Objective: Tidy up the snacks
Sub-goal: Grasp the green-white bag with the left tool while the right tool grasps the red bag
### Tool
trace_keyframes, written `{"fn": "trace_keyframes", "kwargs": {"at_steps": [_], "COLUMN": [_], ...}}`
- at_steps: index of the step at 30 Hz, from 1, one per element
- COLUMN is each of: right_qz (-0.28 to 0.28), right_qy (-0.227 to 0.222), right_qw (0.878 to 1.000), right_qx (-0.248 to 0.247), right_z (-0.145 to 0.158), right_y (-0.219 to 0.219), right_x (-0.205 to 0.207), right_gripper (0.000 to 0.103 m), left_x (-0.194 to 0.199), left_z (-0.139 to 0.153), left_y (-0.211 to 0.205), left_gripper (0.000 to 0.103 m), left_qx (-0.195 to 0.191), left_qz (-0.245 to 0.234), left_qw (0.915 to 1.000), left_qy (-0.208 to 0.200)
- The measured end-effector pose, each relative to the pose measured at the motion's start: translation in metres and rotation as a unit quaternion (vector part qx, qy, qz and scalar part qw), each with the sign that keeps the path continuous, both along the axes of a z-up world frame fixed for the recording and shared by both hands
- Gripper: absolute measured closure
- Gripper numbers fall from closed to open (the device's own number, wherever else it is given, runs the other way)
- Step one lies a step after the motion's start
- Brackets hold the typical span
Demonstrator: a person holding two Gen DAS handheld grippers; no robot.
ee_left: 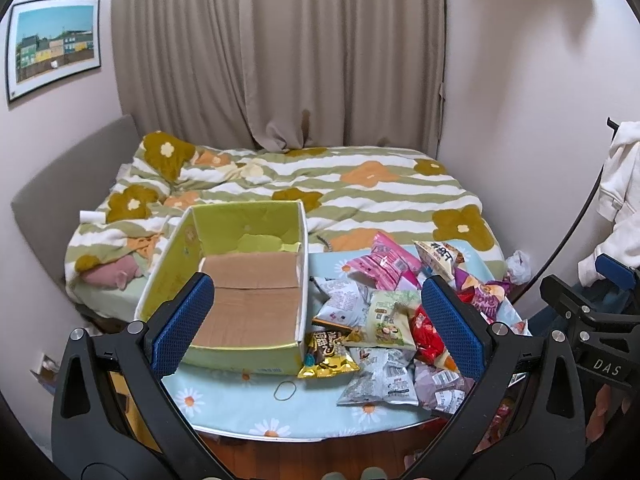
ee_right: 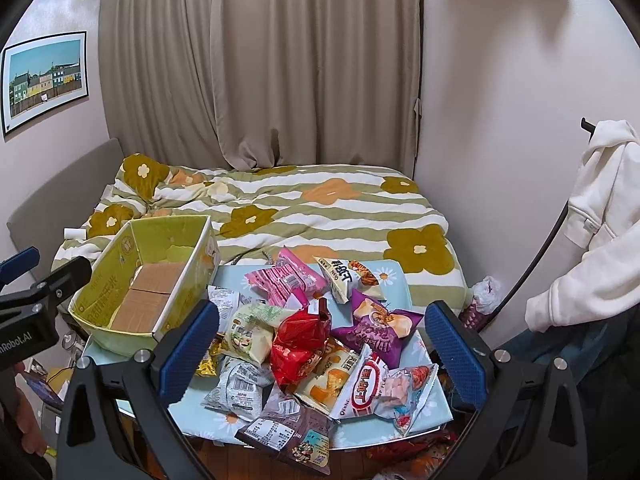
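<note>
Green box (ee_left: 240,284), long axis toward bed (ee_left: 360,192), snack pile (ee_left: 392,320) alongside.

A big bed (ee_left: 304,184) sits at the back, under a blanket (ee_right: 320,208) with green stripes and flowers. Long tan curtains (ee_left: 280,52) hang behind it. A picture (ee_left: 54,44) of colored houses is on the wall at the left. A white hoodie (ee_right: 600,216) hangs at the right — beside the bed. A rubber band (ee_left: 285,390) lies on the blue daisy cloth (ee_left: 240,400).
</note>
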State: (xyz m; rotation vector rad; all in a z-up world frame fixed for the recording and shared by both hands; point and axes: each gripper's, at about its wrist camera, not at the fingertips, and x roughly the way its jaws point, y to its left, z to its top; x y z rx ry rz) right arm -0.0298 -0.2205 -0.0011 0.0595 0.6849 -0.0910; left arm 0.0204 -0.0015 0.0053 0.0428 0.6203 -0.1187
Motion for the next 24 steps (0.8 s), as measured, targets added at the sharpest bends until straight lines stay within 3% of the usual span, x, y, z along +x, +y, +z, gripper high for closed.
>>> {"fn": "trace_keyframes", "kwargs": {"at_steps": [11, 22, 24], "right_qz": [-0.043, -0.005, 0.006], "right_qy": [0.041, 0.089, 0.103], "right_qw": [0.998, 0.993, 0.991], "right_qx": [0.006, 0.074, 0.088], "right_z": [-0.02, -0.089, -0.102], "right_y": [-0.027, -0.044, -0.046], "right_x": [0.002, 0.048, 0.063], "right_gripper": [0.0, 0.0, 0.0], "left_x": [0.034, 0.107, 0.12], "left_z": [-0.036, -0.117, -0.132], "left_y": [-0.008, -0.055, -0.065], "left_gripper": [0.0, 0.0, 0.005], "left_qx": [-0.01, -0.016, -0.011], "left_qz": [-0.055, -0.103, -0.111], "left_qw": [0.9957, 0.9798, 0.9754], "left_qy": [0.074, 0.171, 0.19]}}
